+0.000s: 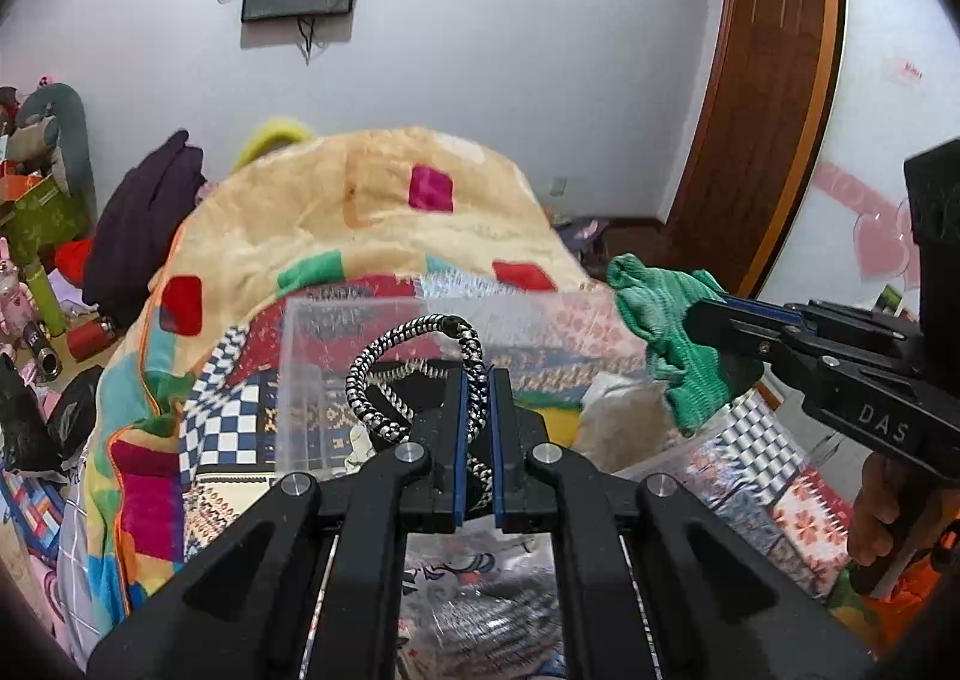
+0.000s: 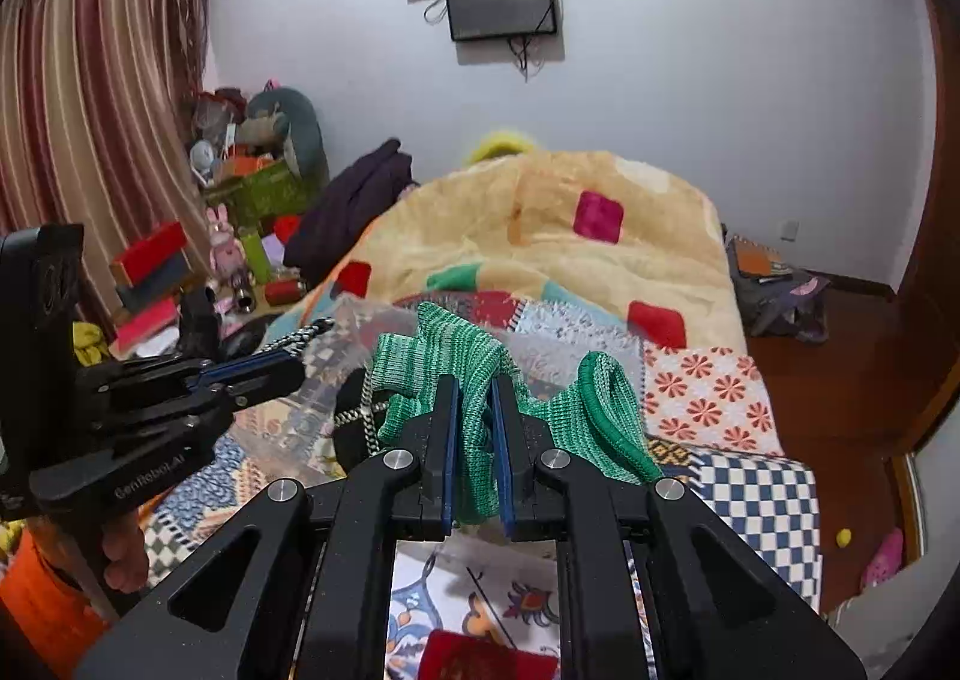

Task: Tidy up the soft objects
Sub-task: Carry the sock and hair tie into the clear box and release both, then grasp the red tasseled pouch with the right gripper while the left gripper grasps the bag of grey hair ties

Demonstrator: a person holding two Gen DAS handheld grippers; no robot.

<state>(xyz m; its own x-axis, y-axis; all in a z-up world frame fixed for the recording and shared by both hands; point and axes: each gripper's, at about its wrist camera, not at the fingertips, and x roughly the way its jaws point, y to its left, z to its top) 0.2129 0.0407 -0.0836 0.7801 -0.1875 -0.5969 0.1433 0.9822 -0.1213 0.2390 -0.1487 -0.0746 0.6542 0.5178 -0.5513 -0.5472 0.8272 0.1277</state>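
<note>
My left gripper (image 1: pixel 478 380) is shut on a black-and-white braided cord (image 1: pixel 384 362), which loops up and left above a clear plastic box (image 1: pixel 312 380) on the bed. It also shows in the right wrist view (image 2: pixel 282 365) with the cord's end (image 2: pixel 306 333) sticking out. My right gripper (image 2: pixel 477 386) is shut on a green knitted cloth (image 2: pixel 456 356), held above the bed just right of the box. In the left wrist view the right gripper (image 1: pixel 714 314) holds the green cloth (image 1: pixel 666 332) at the box's right side.
A cream blanket with coloured squares (image 1: pixel 372 200) is heaped behind the box on a patchwork bedspread (image 2: pixel 708 398). A dark garment (image 1: pixel 144 224) and toys and boxes (image 2: pixel 252 188) crowd the left. A wooden door (image 1: pixel 774 98) stands at the right.
</note>
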